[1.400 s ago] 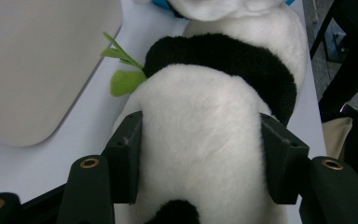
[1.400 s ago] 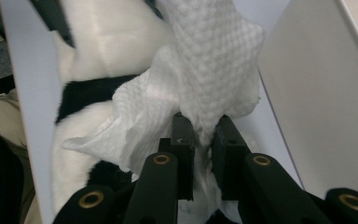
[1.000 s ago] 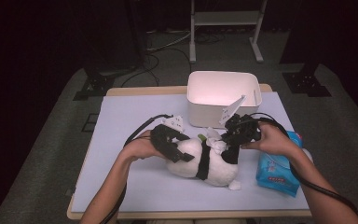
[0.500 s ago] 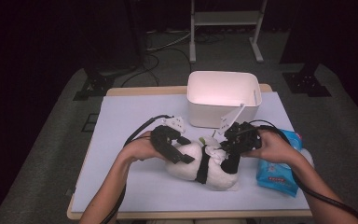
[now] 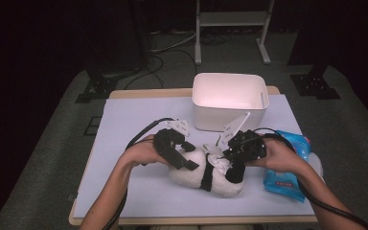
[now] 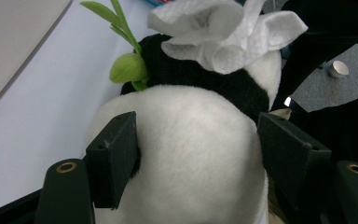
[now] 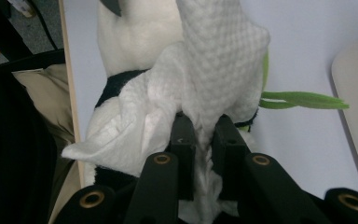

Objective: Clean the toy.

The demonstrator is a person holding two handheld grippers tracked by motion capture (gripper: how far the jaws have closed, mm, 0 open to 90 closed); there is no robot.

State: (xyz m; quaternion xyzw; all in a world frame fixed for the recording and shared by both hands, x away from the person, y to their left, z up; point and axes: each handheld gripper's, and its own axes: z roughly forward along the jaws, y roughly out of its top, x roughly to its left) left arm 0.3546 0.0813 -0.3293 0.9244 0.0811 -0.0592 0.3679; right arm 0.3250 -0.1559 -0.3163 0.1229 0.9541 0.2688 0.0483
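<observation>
A black-and-white plush panda [image 5: 206, 175] lies on its side on the pale table cover, a green leaf sprig [image 6: 128, 67] at its head. My left gripper [image 5: 184, 155] straddles its white body [image 6: 191, 140]. The pads press the fur from both sides, though the jaws have just been opening a little. My right gripper [image 5: 225, 155] is shut on a white wipe [image 7: 219, 56], which drapes over the panda's black band and head [image 7: 135, 28]. In the left gripper view the crumpled wipe [image 6: 223, 32] sits on top of the panda.
A white rectangular bin [image 5: 230, 103] stands just behind the panda. A blue wipes packet [image 5: 287, 177] lies under the right wrist near the table's right edge. The table's front edge [image 7: 70, 93] runs close beside the panda.
The right gripper with the wipe has slid slightly left and nearer, over the panda. The left hand has stayed on the panda's body.
</observation>
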